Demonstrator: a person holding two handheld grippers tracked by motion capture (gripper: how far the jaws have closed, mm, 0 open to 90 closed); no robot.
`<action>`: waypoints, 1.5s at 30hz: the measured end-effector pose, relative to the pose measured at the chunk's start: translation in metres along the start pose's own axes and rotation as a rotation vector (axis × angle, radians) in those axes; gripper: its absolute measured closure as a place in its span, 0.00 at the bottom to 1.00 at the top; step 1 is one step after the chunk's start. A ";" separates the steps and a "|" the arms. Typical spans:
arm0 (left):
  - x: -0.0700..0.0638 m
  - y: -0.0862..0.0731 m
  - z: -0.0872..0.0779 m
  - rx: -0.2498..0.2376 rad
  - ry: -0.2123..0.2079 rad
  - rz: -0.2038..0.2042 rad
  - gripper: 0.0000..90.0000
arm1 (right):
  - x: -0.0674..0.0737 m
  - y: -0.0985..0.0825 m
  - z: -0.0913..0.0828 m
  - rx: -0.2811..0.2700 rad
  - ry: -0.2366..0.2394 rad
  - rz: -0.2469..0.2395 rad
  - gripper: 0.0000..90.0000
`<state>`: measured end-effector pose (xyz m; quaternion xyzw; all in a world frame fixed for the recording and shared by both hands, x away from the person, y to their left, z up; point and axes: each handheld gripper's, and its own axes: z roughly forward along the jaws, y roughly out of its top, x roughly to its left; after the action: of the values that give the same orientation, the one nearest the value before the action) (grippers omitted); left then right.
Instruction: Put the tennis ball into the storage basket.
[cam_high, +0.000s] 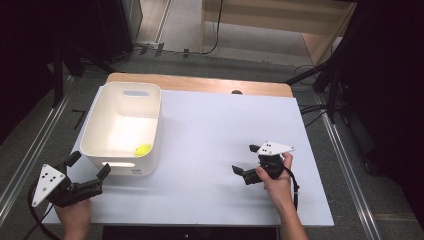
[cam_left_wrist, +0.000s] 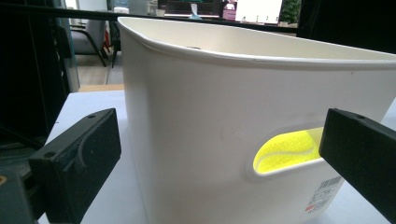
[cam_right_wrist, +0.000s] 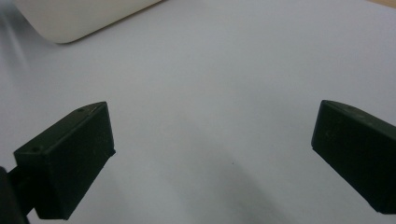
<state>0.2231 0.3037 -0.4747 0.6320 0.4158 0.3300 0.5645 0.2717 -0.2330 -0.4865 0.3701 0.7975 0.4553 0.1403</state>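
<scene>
At the lower left of the high view, the left gripper (cam_high: 89, 166) is held by a hand just beside the near wall of a white bin (cam_high: 95, 122), its jaws spread wide with nothing between them. Within the bin, a yellow-green tennis ball (cam_high: 143, 149) is seen resting on the floor near the front right corner. The bin is placed on the left part of a white table top (cam_high: 215, 130), with its far end near the wooden edge at the upper middle of the frame.

From the left gripper view, the bin's curved wall (cam_left_wrist: 196, 116) is seen close ahead, and the ball (cam_left_wrist: 287, 151) is visible through the handle slot at the centre right of the frame. A barcode label (cam_left_wrist: 324, 193) is stuck to the wall at the lower right. Both black jaws are set wide apart at the lower corners, clear of the bin.

Toward the right centre of the high view, the right gripper (cam_high: 245, 159) is held over bare table, well apart from the bin. In the right gripper view, its jaws are seen wide open and empty, with the table surface (cam_right_wrist: 210, 93) below and a corner of the bin (cam_right_wrist: 79, 18) at the upper left.
</scene>
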 end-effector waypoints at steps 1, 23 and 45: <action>0.000 0.000 0.000 0.000 -0.001 0.000 0.00 | -0.001 -0.001 -0.001 -0.002 -0.001 0.005 0.00; 0.000 0.000 0.000 -0.001 -0.001 0.001 0.00 | -0.013 -0.028 -0.022 -0.015 -0.049 0.049 0.00; 0.000 0.000 0.000 -0.005 0.000 -0.003 0.00 | -0.024 -0.050 -0.041 -0.058 -0.088 0.107 0.00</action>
<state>0.2234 0.3038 -0.4747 0.6302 0.4158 0.3302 0.5665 0.2420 -0.2908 -0.5082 0.4274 0.7563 0.4683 0.1611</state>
